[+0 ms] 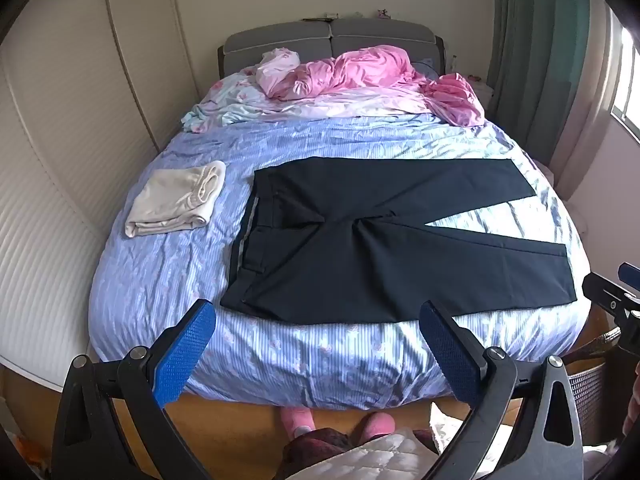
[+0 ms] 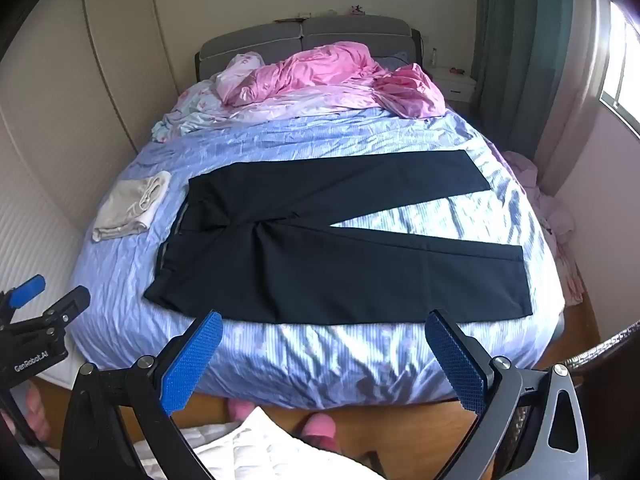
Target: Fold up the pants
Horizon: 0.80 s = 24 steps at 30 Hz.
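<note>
Dark, smooth-woven pants [image 1: 384,240] lie flat on the near half of the bed [image 1: 168,280], waistband to the left, the two legs splayed apart toward the right. The bedcover is crinkled blue striped cloth. A folded cream garment [image 1: 172,204] sits left of the waistband; glossy pink bedding [image 1: 368,76] is heaped at the far grey padded headboard [image 1: 332,36]. A wicker basket [image 1: 588,392] stands near right, contents unseen. Left gripper [image 1: 316,356] and right gripper [image 2: 324,364] gape wide, empty, over the bed's near edge.

Both wrist views from beyond the bed's [image 1: 320,360] foot edge, tilted down toward its headboard [image 2: 304,36], left view slightly leftward, sharing nearly the whole bed
</note>
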Each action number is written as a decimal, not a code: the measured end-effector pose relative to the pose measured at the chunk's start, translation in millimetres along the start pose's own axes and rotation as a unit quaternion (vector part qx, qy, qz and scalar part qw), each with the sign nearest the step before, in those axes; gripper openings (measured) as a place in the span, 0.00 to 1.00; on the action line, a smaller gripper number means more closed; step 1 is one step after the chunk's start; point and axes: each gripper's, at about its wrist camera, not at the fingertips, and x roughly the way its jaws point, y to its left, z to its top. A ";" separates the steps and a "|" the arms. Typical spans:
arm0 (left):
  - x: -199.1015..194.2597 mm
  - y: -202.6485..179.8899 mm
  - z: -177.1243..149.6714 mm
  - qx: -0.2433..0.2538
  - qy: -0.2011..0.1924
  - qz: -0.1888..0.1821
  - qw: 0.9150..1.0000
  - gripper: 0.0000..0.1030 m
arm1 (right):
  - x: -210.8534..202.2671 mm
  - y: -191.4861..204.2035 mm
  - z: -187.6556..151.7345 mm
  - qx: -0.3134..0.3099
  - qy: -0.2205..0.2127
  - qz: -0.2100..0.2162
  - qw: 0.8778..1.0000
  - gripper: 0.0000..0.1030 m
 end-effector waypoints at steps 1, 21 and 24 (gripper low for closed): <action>0.0 0.1 0.0 -0.001 0.000 -0.001 1.000 1.00 | 0.0 0.3 0.2 0.000 0.002 0.000 1.000 1.00; -16.5 -1.9 5.8 -0.008 -0.039 -0.009 0.999 1.00 | -4.5 3.3 2.1 -0.009 -0.010 -0.004 1.000 1.00; -17.3 -1.7 6.7 -0.009 -0.040 -0.010 0.999 1.00 | -4.2 2.9 1.5 -0.009 -0.011 -0.004 1.000 1.00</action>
